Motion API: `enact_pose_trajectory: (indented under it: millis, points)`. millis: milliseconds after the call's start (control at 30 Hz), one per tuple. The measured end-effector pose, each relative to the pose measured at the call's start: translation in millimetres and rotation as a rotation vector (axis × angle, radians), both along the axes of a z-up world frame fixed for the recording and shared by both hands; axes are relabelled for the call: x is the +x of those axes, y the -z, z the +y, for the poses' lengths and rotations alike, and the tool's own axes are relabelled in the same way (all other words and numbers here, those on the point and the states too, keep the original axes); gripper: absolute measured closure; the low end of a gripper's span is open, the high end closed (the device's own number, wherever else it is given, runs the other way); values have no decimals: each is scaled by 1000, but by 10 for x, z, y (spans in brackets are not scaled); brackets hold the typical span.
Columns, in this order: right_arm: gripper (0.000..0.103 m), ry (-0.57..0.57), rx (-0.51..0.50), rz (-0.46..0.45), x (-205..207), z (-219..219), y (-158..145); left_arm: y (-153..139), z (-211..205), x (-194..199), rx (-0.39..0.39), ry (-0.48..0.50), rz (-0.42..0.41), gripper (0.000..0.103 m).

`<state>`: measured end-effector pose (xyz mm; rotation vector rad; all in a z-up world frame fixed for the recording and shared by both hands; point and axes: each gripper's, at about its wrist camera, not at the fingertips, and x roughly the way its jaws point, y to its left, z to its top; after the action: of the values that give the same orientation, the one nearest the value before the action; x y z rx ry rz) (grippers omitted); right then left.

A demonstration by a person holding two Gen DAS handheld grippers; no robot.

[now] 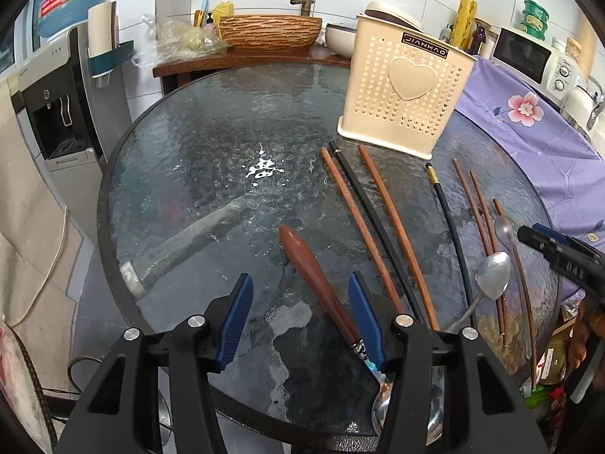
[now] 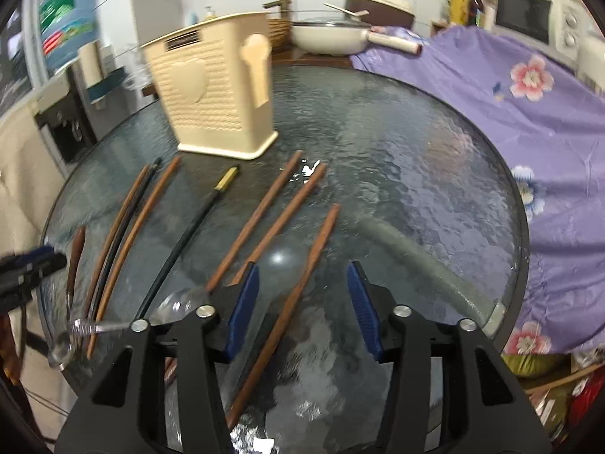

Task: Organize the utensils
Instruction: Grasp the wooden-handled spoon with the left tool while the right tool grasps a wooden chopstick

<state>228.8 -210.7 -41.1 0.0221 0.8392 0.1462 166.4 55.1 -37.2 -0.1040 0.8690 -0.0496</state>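
A cream perforated utensil holder with a heart stands on the round glass table; it also shows in the right wrist view. Several brown and black chopsticks and metal spoons lie in front of it. My left gripper is open above a spoon with a brown wooden handle, which lies between its fingers. My right gripper is open above a brown chopstick; it shows at the right edge of the left wrist view. More chopsticks lie to its left.
A purple flowered cloth covers a surface right of the table. Behind are a wooden basin with a tap, a pan, a microwave and a water dispenser at the left.
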Motion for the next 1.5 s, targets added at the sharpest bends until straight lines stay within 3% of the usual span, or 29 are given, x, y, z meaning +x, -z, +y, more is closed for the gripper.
enact_pose_trajectory:
  millis: [167,433,733,1133,1500]
  points:
    - [74,50,39,39,274,-69,-12,-2,-23,59,-3,-3,12,56]
    - [76,121,-11,92,643,-29,105,-10,-3,137,14,-20,24,59]
    - [82,118,-63,107,652,76,162,64,-59,251,21,-33,67,62]
    - [93,127,-108,81,630,166,174,115,-213,367,84,-45,76,81]
    - [95,124,-81,67,798,147,170,110,-231,525,53,-47,76,87]
